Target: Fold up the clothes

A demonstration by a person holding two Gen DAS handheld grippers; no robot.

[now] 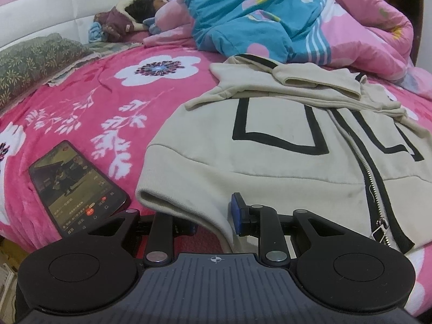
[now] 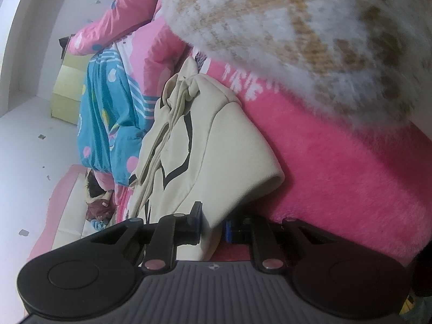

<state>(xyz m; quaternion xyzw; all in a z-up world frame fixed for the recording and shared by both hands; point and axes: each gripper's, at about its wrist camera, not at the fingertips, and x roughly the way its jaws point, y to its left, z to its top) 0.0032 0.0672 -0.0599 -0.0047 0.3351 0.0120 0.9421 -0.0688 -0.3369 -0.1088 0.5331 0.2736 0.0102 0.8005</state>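
A cream zip-up jacket (image 1: 270,148) with black lines lies flat on the pink flowered blanket (image 1: 108,94), its sleeves folded across the chest. My left gripper (image 1: 213,221) is shut on the jacket's bottom hem at the near left corner; the left pad is hidden under the cloth. In the right wrist view the same jacket (image 2: 216,148) appears sideways. My right gripper (image 2: 213,222) is shut on the other bottom corner, with cloth pinched between its blue pads.
A lit phone (image 1: 75,186) lies on the blanket just left of the jacket. A person (image 1: 143,2) lies under a blue and pink quilt (image 1: 256,13) at the far side. A green pillow (image 1: 35,56) sits far left. A fuzzy white and tan fabric (image 2: 297,27) fills the upper right.
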